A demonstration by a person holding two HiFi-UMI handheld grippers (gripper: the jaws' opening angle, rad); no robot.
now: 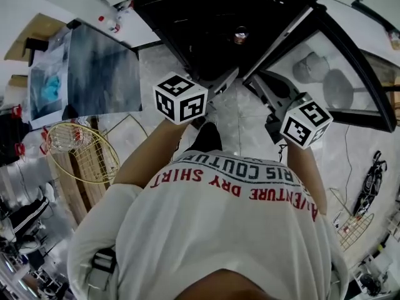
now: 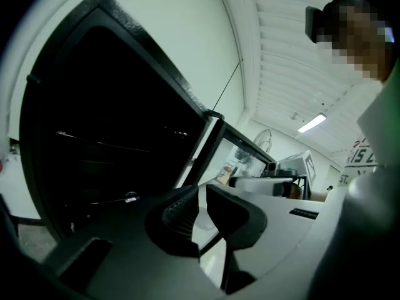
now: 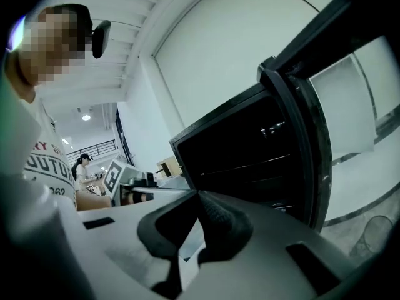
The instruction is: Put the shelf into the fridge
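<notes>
Nearest to us is our own white shirt (image 1: 231, 230) with red lettering, and a dark shoe (image 1: 206, 136) pokes out just beyond it on the pale marbled floor (image 1: 240, 114).

Both claws are held out in front of us, side by side. The left gripper (image 2: 201, 192) has its jaws at a narrow gap, with daylight showing through and nothing between them. The right gripper (image 3: 199, 194) has its jaws pressed together and is holding nothing.

The wire shelf (image 1: 87, 161) isn't in either claw. It lies down on the near left, yellowish, well apart from both grippers, and something round and wiry sits at its far end. A smaller wire grid (image 1: 356, 227) lies on the near right, with a tangle of dark cables (image 1: 374, 175) just past it.

Straight ahead is the fridge (image 1: 206, 24), a black box with its mouth facing us. A few thin bright lines run across the dark inside, though we can't make out more than that. Its glass door (image 1: 340, 74) is swung open to the right, and its frame stands just beside the right gripper. Only bare floor lies between the jaw tips and the fridge mouth.

On the far left a big grey panel (image 1: 103, 70) stands just beside the fridge. Through the door glass we can see a fan (image 2: 263, 140) further back.
</notes>
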